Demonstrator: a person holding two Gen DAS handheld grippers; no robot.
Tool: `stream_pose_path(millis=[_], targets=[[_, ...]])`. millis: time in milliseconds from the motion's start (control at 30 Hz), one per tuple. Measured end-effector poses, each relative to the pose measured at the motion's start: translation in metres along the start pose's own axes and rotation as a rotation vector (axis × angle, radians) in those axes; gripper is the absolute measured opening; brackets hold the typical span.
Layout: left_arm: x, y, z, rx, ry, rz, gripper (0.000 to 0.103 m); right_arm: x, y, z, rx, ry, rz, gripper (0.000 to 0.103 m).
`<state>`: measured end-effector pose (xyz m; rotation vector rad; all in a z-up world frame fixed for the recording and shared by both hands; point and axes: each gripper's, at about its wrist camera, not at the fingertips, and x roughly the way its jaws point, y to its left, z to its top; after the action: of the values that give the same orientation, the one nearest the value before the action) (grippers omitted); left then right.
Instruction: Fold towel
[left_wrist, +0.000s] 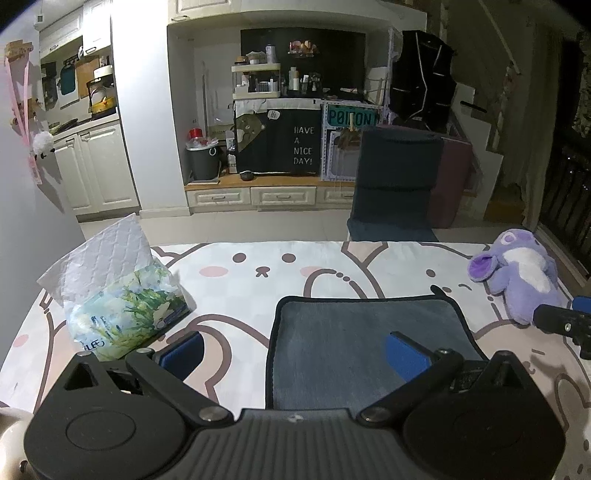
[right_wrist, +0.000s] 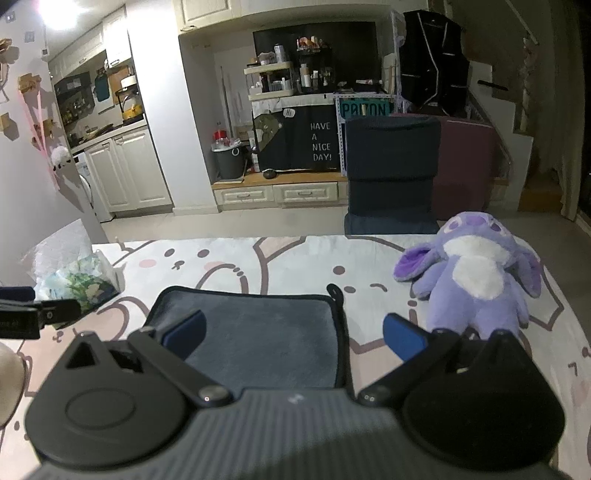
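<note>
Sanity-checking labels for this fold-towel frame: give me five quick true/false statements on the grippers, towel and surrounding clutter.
1. Both grippers are open and hold nothing. True: the left gripper and right gripper have their jaws spread, with nothing between them.
2. The grey towel with dark piping lies crumpled in a heap. False: it lies flat.
3. A purple plush toy lies to the right of the towel. True.
4. The floral soft tissue pack rests on the towel. False: it sits apart, to the towel's left, on the cartoon-print tablecloth.
5. The plush toy overlaps the towel's edge. False: tablecloth shows between them.
</note>
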<state>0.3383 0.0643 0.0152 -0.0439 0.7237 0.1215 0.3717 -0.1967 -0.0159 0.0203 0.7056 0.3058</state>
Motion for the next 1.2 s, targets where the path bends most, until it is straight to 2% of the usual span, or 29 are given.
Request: stream_pose_path(millis=[1200], targets=[[-0.127, -0.006, -0.048, -0.002, -0.138, -0.038, 0.103, -0.099, 0.014, -0.047, -0.059, -0.126, -0.002, 0.103]])
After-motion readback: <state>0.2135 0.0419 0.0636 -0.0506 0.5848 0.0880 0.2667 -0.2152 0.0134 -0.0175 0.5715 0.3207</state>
